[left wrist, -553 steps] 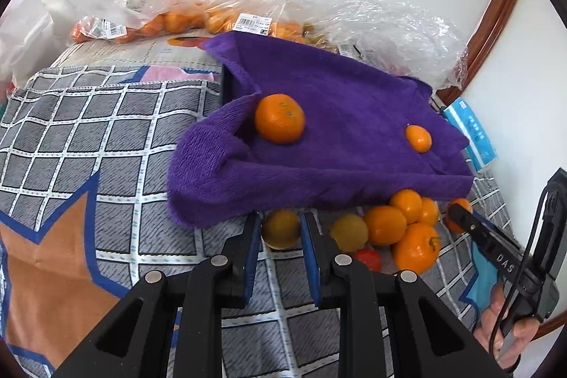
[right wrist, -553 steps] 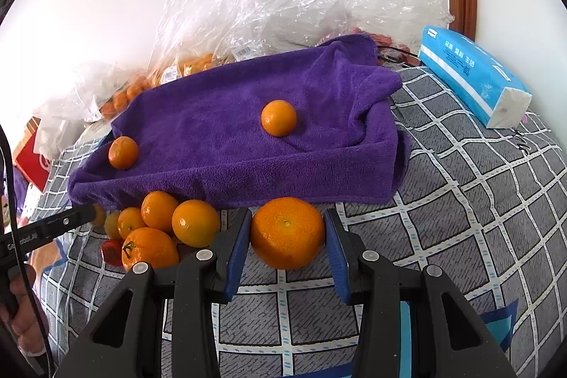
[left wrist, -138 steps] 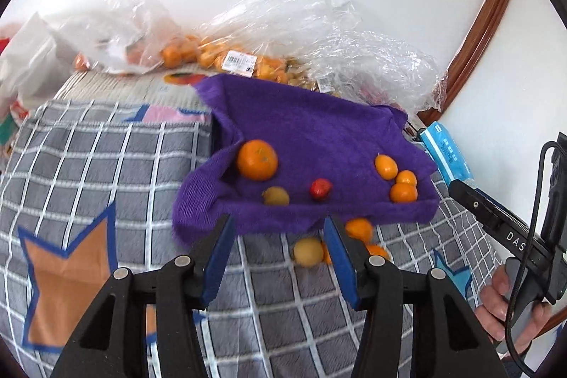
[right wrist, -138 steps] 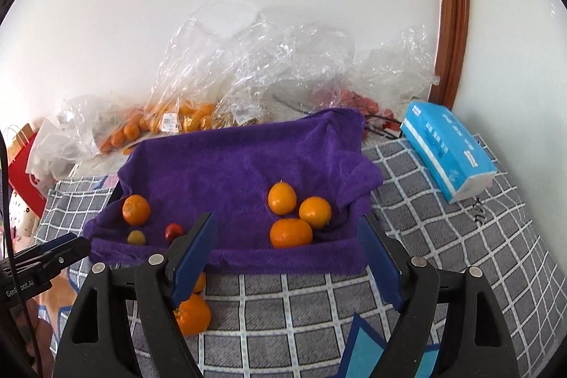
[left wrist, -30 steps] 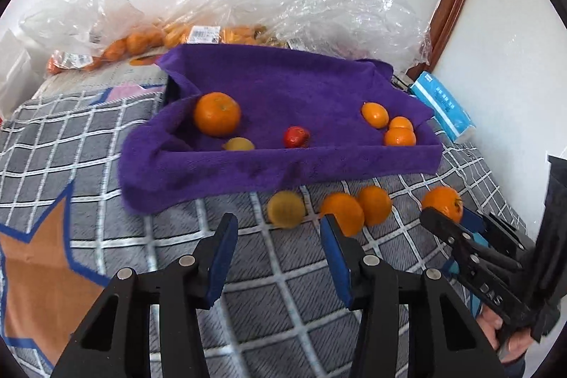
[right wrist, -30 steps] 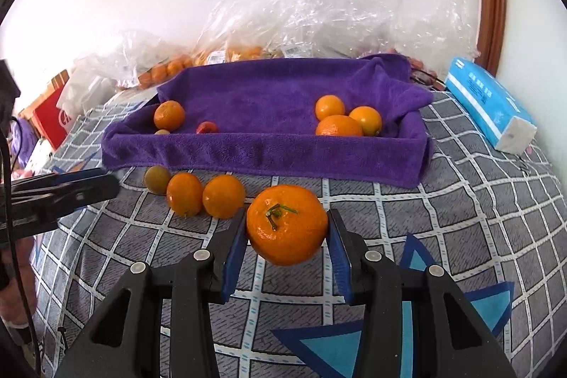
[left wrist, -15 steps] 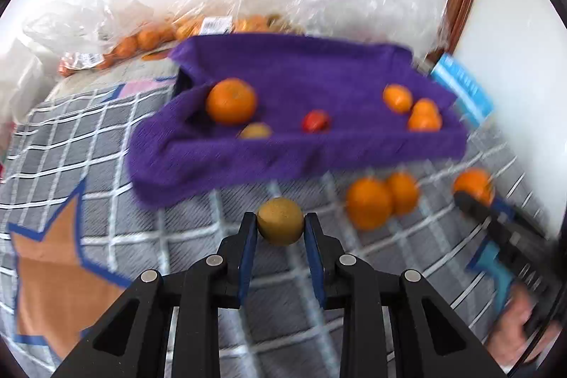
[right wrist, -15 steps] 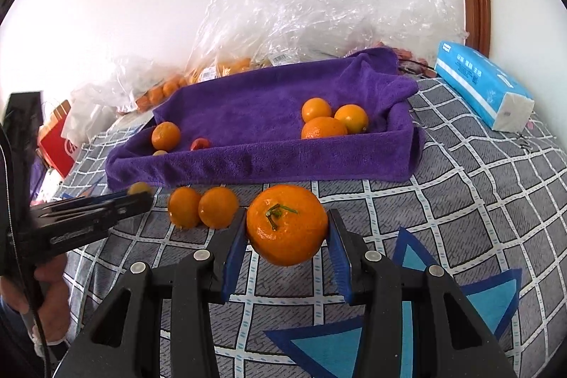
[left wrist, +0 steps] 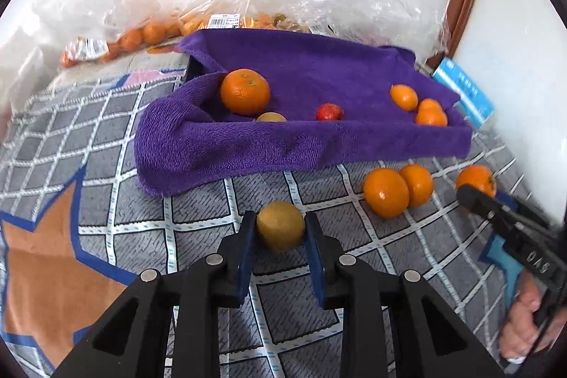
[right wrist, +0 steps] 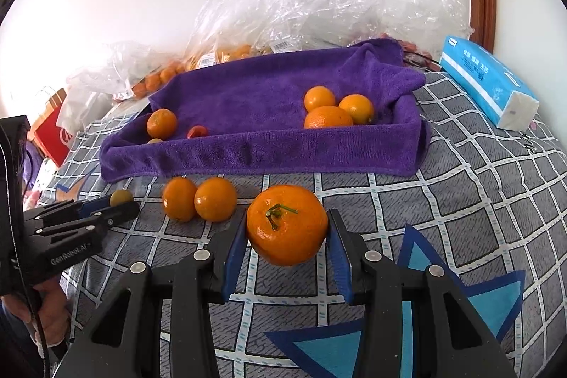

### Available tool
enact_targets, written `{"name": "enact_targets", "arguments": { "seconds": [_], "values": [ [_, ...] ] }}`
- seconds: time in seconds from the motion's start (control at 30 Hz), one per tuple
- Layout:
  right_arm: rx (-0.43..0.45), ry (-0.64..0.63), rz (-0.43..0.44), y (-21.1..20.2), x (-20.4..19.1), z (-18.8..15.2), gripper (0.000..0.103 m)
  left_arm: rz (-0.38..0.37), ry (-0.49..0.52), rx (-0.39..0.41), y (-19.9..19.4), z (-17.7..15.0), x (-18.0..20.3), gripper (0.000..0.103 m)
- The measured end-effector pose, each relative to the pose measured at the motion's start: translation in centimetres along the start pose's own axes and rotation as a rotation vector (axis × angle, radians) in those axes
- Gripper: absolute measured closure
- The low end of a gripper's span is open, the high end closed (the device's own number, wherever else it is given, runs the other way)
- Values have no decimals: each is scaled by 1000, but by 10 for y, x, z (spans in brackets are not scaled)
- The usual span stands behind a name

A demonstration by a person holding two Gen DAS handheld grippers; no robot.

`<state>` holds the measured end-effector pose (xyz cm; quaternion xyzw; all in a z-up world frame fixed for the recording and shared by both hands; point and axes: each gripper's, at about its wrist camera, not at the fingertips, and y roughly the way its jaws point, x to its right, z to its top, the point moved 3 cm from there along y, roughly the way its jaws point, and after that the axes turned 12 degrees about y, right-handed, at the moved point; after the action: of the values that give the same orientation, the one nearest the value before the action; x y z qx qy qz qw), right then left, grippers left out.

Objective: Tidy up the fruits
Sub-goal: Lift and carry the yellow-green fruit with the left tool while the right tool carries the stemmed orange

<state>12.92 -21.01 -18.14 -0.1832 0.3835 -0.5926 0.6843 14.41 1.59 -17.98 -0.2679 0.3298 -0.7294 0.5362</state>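
My left gripper (left wrist: 280,231) is shut on a small yellow-green fruit (left wrist: 280,224), just above the checked cloth. In the right wrist view that same fruit (right wrist: 121,197) shows between the left gripper's tips. My right gripper (right wrist: 287,238) is shut on a large orange with a green stalk (right wrist: 287,224). A tray lined with a purple towel (left wrist: 301,144) holds a big orange (left wrist: 245,91), a yellow-green fruit (left wrist: 271,117), a red fruit (left wrist: 329,112) and three small oranges (left wrist: 420,107). Two loose oranges (left wrist: 397,190) lie on the cloth in front of the tray.
Clear plastic bags (right wrist: 301,9) with more oranges pile up against the wall behind the tray. A blue tissue pack (right wrist: 490,84) lies at the right. A red box (right wrist: 53,130) stands at the far left. A person's hand (left wrist: 524,317) grips the right tool.
My left gripper has closed on the yellow-green fruit, which lay free on the cloth a second ago. The right gripper has kept its hold on the large orange.
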Motion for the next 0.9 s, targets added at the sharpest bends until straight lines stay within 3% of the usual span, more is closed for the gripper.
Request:
{"name": "enact_targets", "arguments": {
  "seconds": [0.1,0.57,0.9],
  "values": [
    [5,-19,-16,-1,-3,-1,60,-31,-33,10,1,0,-3,78],
    [-9,-40,-66,3,-7,-3,60,-47,-51,18,2,1,-4,77],
    [29,-10,-43,-6,-2,0,60,-33,-27,160,-28,4,1,78]
  ]
}}
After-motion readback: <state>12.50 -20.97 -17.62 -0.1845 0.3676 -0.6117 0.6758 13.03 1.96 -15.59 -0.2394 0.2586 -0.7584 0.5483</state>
